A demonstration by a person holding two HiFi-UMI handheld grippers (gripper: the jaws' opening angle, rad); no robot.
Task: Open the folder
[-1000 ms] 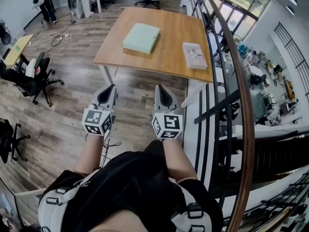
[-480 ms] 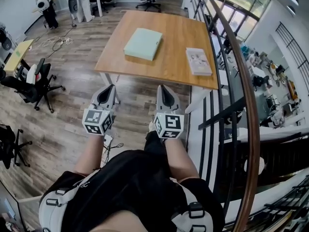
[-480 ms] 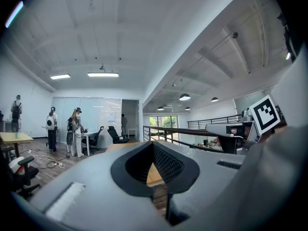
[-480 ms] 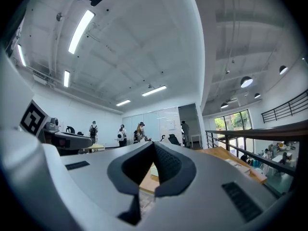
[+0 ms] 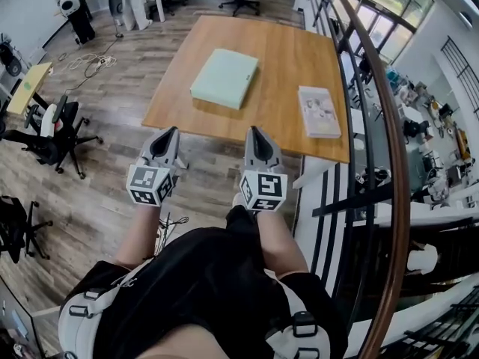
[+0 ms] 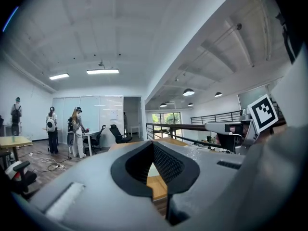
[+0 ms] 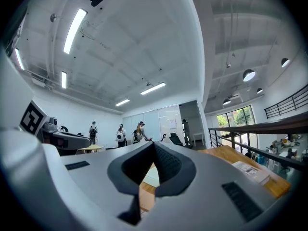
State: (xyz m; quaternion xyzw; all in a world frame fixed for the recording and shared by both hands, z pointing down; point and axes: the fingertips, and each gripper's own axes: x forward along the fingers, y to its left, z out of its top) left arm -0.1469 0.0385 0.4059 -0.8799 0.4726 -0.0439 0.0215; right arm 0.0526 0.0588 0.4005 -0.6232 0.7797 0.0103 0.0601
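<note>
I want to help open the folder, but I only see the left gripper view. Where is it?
Observer: The pale green flat rectangular folder lies closed on the light wooden table, ahead of the left claw.
Operator: Anything else on the table?
Observer: A thin white printed booklet lies near its right edge, apart from the folder.
Operator: Is the other claw holding something?
Observer: No, the right claw is shut and empty.

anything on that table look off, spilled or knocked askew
Nothing stands out. The pale green folder lies flat and closed on the wooden table, and the booklet lies flat near the table's right edge, fully on it. No spill or damage shows.
</note>
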